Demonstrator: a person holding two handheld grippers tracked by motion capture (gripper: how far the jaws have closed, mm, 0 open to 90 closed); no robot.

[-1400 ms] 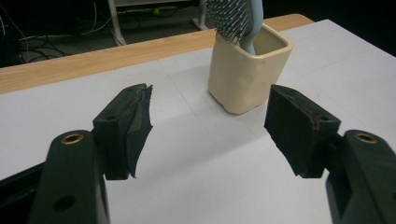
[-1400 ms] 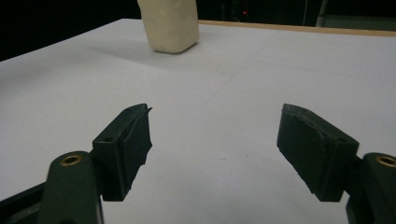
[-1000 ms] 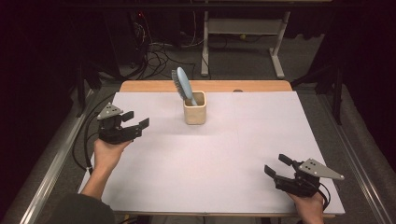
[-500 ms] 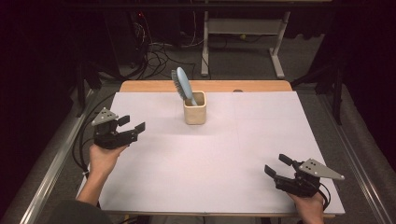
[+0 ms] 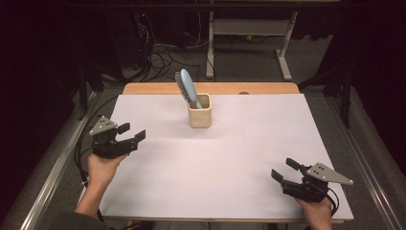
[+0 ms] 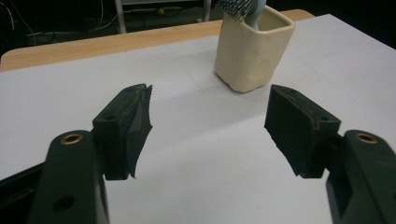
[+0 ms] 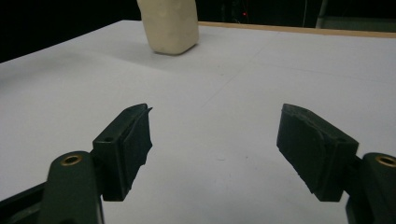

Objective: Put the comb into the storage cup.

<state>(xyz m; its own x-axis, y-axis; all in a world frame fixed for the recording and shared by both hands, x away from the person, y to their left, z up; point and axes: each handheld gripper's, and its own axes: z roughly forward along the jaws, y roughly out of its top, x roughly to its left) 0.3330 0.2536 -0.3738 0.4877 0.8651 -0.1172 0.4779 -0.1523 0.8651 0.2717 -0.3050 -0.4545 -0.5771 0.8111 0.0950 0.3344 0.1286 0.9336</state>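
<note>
1. Standing near the far edge of the worktop point(image 5: 268, 158), roughly midway between its left and right edges, is a cream cup point(image 5: 199, 110) with squared sides and rounded corners.
2. A pale blue hairbrush point(image 5: 186, 87) sits handle-down in the cup, its head sticking up above the rim and tilting toward the left, with the bristles facing left.
3. The left gripper point(image 5: 129, 133) is held by the person's left hand point(image 5: 102, 167) over the left edge of the worktop, well apart from the cup and pointing toward the right; its jaws are spread wide with nothing between them.
4. In the left gripper view, the cup point(image 6: 252, 52) stands ahead and a little to the right, beyond the tips of the spread jaws, with the brush handle inside it.
5. The right gripper point(image 5: 284, 170) is held low near the front right corner of the worktop, pointing left, jaws also spread with nothing between them.
6. In the right gripper view, the cup point(image 7: 169, 25) is far off at the upper left.
7. A strip of bare wood point(image 5: 268, 88) runs along the far edge, beyond the white sheet.
</note>
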